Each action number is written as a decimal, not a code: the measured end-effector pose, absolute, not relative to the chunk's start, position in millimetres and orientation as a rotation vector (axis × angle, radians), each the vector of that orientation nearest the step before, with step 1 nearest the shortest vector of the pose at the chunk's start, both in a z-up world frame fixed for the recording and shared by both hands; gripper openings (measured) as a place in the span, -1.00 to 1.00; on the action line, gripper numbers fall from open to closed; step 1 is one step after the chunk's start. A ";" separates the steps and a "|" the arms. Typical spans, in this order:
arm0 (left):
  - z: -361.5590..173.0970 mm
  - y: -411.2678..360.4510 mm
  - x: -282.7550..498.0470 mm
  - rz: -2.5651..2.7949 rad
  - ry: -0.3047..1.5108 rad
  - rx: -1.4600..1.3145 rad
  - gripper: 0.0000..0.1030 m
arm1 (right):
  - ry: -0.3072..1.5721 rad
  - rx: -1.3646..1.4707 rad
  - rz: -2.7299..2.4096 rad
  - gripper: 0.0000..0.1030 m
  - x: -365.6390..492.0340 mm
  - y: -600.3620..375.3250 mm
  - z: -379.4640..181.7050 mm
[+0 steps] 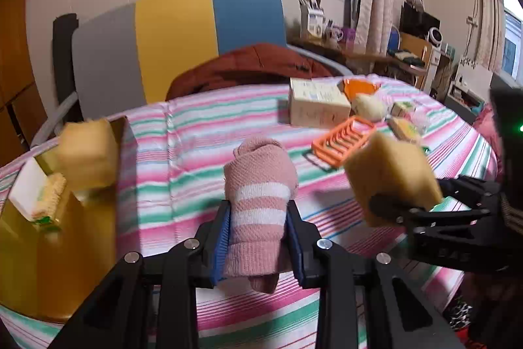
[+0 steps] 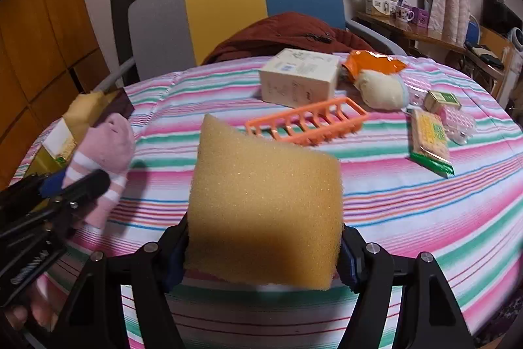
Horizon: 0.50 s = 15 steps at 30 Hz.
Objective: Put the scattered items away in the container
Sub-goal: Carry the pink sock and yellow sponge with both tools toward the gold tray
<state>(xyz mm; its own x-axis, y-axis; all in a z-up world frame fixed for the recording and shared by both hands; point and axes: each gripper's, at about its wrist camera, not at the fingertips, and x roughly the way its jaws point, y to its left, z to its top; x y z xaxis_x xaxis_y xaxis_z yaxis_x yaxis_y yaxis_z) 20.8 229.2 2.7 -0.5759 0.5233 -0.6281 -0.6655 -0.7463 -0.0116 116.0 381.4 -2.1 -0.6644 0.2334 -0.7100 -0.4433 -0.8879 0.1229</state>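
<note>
A pink rolled sock with white stripes is raised off the striped tablecloth, and my left gripper is shut on it, its blue pads pressing both sides. The golden container stands at the left, holding a yellow sponge and a biscuit packet. My right gripper is shut on another yellow sponge, held above the table. In the right wrist view the left gripper with the sock is at the left, beside the container.
Further back on the round table lie an orange soap rack, a cream box, an orange bag, a cream plush thing, a biscuit packet and a small green box. A chair with a brown jacket stands behind.
</note>
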 end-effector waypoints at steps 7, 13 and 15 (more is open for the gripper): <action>28.8 185.5 14.1 2.353 0.236 -0.794 -0.39 | 0.340 -1.040 2.651 0.43 89.2 344.1 13.3; 41.8 113.3 -13.2 2.479 0.186 -0.832 -0.39 | 0.300 -1.075 2.797 0.43 55.6 299.7 26.9; 38.3 85.6 -27.5 2.535 0.176 -0.871 -0.39 | 0.288 -1.097 2.855 0.43 43.7 283.6 31.3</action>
